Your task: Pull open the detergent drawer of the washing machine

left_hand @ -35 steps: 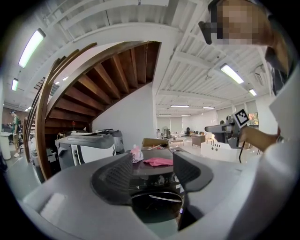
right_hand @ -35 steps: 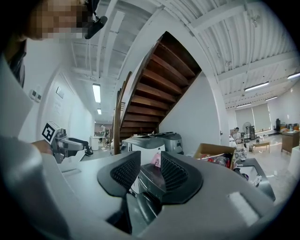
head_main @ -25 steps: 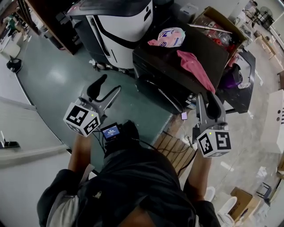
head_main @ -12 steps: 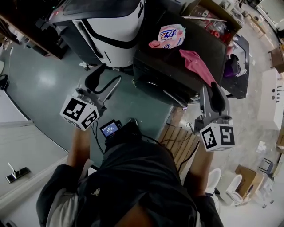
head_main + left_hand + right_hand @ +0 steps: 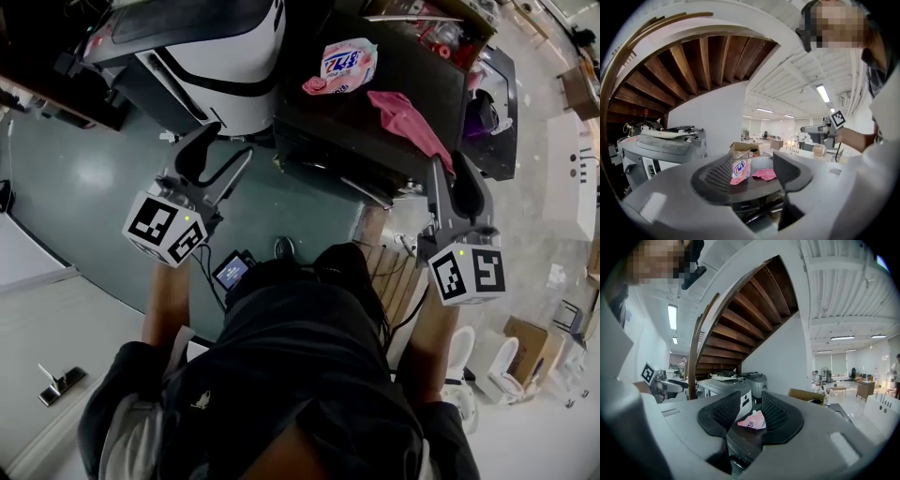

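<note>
A black washing machine [image 5: 375,103] stands ahead of me, its dark front panel [image 5: 328,173] facing me; I cannot make out the drawer on it. A pink-and-white detergent pouch [image 5: 349,64] and a pink cloth [image 5: 408,122] lie on its top. My left gripper [image 5: 217,161] hangs open off the machine's left front corner, touching nothing. My right gripper [image 5: 452,192] hangs open at the right front corner, also empty. In the left gripper view the pouch [image 5: 739,171] shows between the spread jaws [image 5: 752,176]. The right gripper view frames the pouch [image 5: 752,420] between its jaws [image 5: 751,417].
A white and black machine [image 5: 206,47] stands left of the washer. An open cardboard box [image 5: 431,23] sits behind it. A wooden pallet [image 5: 389,281] lies by my right side, and a small screen device [image 5: 232,272] hangs at my chest. White seats [image 5: 487,356] stand at lower right.
I have moved closer to the washing machine, and both grippers now sit nearer its front corners. Both have stayed open and empty.
</note>
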`<move>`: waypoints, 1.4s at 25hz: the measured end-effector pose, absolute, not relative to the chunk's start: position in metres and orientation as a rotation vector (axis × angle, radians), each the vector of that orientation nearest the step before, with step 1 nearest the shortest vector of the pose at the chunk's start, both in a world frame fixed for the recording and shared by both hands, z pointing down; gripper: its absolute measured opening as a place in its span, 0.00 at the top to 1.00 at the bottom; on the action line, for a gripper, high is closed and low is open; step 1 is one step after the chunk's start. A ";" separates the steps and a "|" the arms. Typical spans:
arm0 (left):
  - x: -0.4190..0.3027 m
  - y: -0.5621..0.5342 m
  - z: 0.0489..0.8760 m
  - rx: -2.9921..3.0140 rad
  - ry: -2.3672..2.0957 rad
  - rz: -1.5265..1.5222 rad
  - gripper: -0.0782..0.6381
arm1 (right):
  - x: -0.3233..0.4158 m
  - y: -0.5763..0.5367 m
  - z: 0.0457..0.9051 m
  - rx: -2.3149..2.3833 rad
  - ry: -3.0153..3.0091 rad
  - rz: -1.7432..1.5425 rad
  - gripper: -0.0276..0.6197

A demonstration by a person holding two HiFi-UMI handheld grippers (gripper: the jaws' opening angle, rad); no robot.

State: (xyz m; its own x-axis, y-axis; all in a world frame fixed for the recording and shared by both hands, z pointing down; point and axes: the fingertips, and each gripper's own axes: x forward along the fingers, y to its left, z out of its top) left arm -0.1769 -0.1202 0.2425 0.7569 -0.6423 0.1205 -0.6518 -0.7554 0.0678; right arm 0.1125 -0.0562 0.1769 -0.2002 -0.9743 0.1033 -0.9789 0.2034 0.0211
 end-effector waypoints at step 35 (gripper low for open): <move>-0.113 -0.168 0.302 2.542 -1.057 0.018 0.44 | 0.169 -0.127 0.185 1.751 -2.429 0.106 0.77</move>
State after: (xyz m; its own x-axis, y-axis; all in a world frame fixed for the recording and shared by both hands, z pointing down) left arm -0.1130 -0.1683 0.3025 0.7161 -0.6801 0.1570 -0.6850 -0.6415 0.3452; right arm 0.1687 -0.1270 0.1851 -0.3097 -0.9375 0.1586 -0.9478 0.3178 0.0277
